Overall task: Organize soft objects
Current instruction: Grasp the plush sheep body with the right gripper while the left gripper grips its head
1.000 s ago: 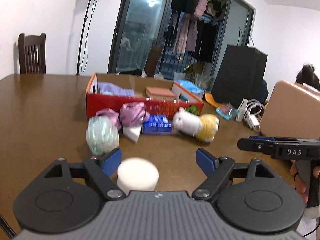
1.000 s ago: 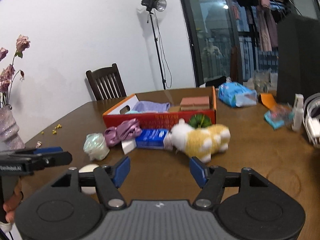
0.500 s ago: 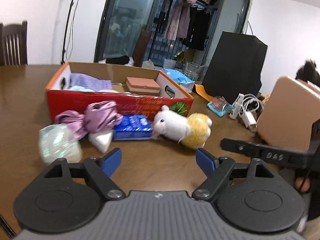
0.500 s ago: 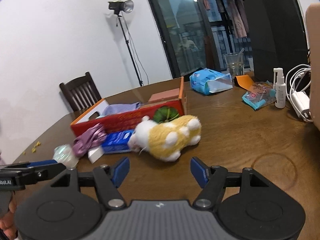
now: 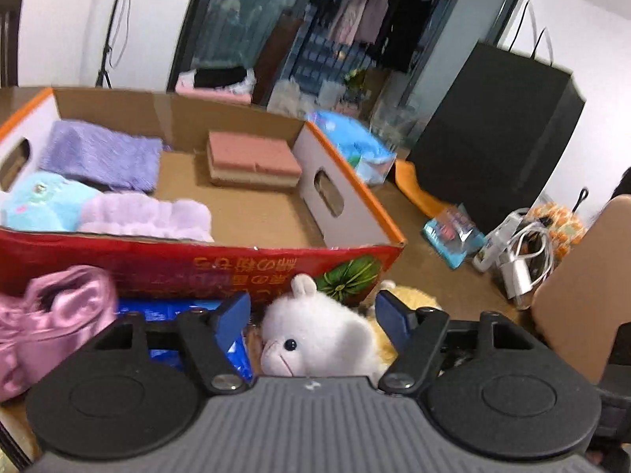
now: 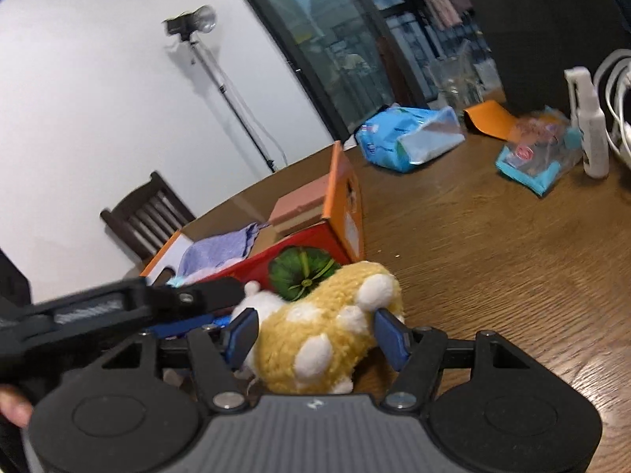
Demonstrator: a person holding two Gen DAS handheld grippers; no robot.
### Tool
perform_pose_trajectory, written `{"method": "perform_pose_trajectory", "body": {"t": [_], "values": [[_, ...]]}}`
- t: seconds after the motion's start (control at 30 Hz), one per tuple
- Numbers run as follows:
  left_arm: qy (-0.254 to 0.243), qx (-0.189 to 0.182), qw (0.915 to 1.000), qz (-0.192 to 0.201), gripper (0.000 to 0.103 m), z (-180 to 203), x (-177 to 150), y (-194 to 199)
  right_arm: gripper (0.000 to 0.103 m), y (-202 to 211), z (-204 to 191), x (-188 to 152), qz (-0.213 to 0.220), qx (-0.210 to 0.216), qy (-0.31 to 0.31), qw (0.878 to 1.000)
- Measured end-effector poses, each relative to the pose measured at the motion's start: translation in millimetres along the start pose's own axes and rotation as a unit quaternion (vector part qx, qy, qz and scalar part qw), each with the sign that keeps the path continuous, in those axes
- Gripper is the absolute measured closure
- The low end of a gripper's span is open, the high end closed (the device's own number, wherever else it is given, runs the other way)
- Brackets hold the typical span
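I have both grippers at the plush toy (image 5: 319,339), which lies low in the middle of each view, on the wooden table (image 6: 493,260) right against the front of the red cardboard box (image 5: 189,264). In the left wrist view the left gripper (image 5: 313,315) has its blue pads either side of the toy's white head; its jaws are closing, and I see a gap between each pad and the fur — no grip there. In the right wrist view the right gripper (image 6: 315,335) straddles the toy's yellow, white-spotted body; its jaws are closing as well, and the pads sit close to the fur, though I cannot tell whether they press on it. The left tool crosses the left of that view as a dark bar, its tip over the toy's head. Inside the box, in the upper left of the left view, lie a purple towel (image 5: 102,153), a light blue plush (image 5: 43,205), a pale lilac fluffy piece (image 5: 150,216) and, toward the middle, a pink sponge block (image 5: 252,161). At the lower left edge a pink satin cloth (image 5: 47,327) lies in front of the box, with a blue packet (image 5: 165,311) just beside it — partly behind the left finger.
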State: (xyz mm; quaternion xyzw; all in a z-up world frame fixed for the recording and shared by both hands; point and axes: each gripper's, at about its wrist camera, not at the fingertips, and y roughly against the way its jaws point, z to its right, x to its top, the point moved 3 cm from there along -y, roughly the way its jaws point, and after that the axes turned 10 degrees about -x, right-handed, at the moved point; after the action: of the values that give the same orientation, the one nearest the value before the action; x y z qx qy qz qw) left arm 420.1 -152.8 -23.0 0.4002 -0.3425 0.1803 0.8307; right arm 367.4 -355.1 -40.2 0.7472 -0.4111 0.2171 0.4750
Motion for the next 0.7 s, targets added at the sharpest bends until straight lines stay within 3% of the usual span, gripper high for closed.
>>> {"method": "perform_pose_trajectory", "body": {"t": [0.07, 0.27, 0.5, 0.7], "values": [[0.011, -0.013, 0.9996, -0.022, 0.044, -2.8, -3.4, -10.6, 0.044, -2.0, 7.6, 1.2, -0.002, 0.005, -0.020, 1.000], [0.037, -0.039, 0.9981, -0.031, 0.047, 10.0, -13.8, -0.5, 0.051, 10.3, 17.4, -1.7, -0.011, 0.017, -0.036, 0.999], [0.022, -0.048, 0.9985, -0.013, 0.047, 44.2, -61.4, 54.3, 0.051, 65.2, 25.4, -31.9, -0.042, 0.052, -0.003, 0.998], [0.046, -0.048, 0.9978, -0.007, 0.047, 53.8, -111.7, 104.7, 0.051, 100.9, 18.0, -61.1, -0.059, 0.074, 0.022, 0.995]]}}
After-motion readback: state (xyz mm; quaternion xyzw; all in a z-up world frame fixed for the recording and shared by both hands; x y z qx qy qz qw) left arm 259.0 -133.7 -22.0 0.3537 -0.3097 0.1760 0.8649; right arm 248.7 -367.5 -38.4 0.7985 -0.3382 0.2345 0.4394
